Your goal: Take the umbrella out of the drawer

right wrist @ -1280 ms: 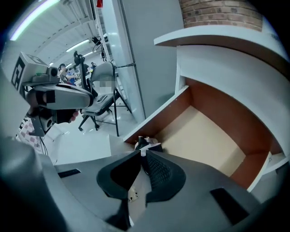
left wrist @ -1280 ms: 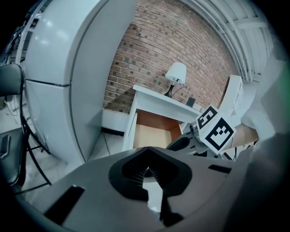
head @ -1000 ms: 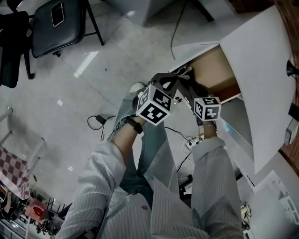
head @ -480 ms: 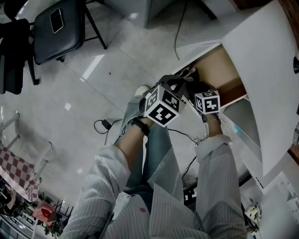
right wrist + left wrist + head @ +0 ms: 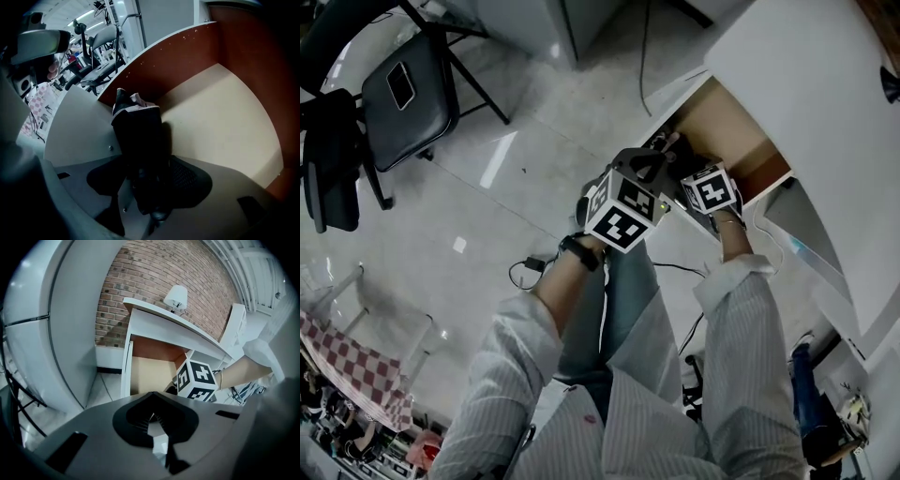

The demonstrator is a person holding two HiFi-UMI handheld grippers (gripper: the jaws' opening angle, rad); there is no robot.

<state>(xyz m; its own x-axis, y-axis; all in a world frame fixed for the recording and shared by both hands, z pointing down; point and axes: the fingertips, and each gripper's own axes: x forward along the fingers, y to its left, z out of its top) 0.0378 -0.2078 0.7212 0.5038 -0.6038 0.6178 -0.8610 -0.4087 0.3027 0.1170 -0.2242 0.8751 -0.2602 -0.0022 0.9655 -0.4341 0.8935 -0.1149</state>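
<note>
The right tool [image 5: 146,190] is dipping into the open drawer [image 5: 225,126], its jaws opening wide around the dark folded umbrella [image 5: 138,136] lying against the drawer's side wall, so closing and lifting should be next, while the left tool [image 5: 157,427] is waiting outside, closed and empty.

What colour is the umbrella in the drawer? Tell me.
The umbrella is black with pale trim at one end; clearest in the right gripper view.

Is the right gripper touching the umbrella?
Cannot tell. In the right gripper view the umbrella sits between the opening jaws of the right gripper, too dark to show contact or gap.
</note>
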